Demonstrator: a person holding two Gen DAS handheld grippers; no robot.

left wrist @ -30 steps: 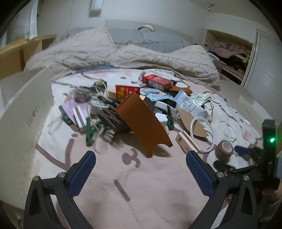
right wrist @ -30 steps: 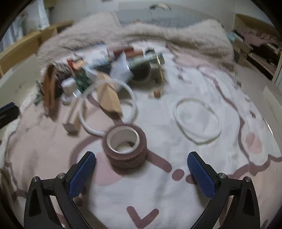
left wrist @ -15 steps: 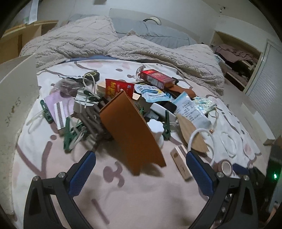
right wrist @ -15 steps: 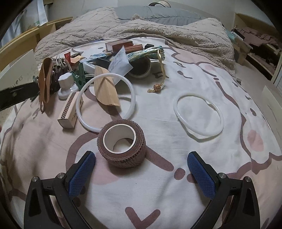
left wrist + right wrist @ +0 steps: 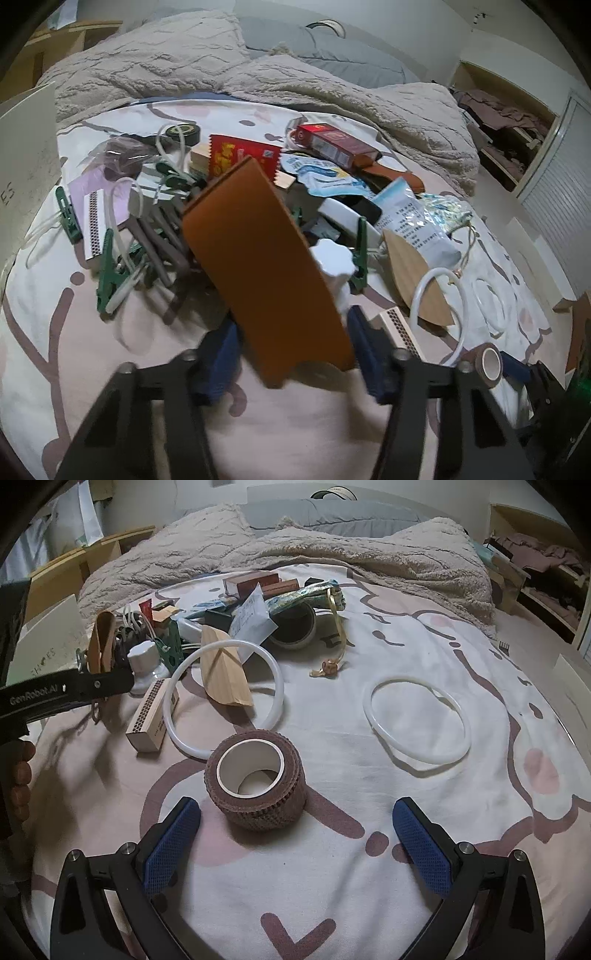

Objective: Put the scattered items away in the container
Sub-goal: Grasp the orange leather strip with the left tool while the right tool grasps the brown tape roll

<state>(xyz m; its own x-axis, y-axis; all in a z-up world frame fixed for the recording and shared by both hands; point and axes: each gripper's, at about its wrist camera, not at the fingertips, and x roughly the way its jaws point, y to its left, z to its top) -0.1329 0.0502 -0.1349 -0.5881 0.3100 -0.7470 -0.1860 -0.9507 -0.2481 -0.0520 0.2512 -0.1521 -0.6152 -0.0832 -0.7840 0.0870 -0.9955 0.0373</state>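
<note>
The left gripper (image 5: 291, 354) is closing, jaws either side of the orange card (image 5: 264, 266) propped tilted against the bed's clutter; contact is blurred. Risk: the card slips or topples. The right gripper (image 5: 297, 845) hovers released behind the tape roll (image 5: 255, 778). Container largely cut off.

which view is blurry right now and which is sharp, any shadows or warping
Left wrist view: motion blur smears the left gripper, whose jaws are closing around the orange-brown card, while the far clutter stays sharper. Right wrist view: crisp on the right gripper and brown tape roll, with soft shadows at left. Both views bend strongly at the edges.
</note>
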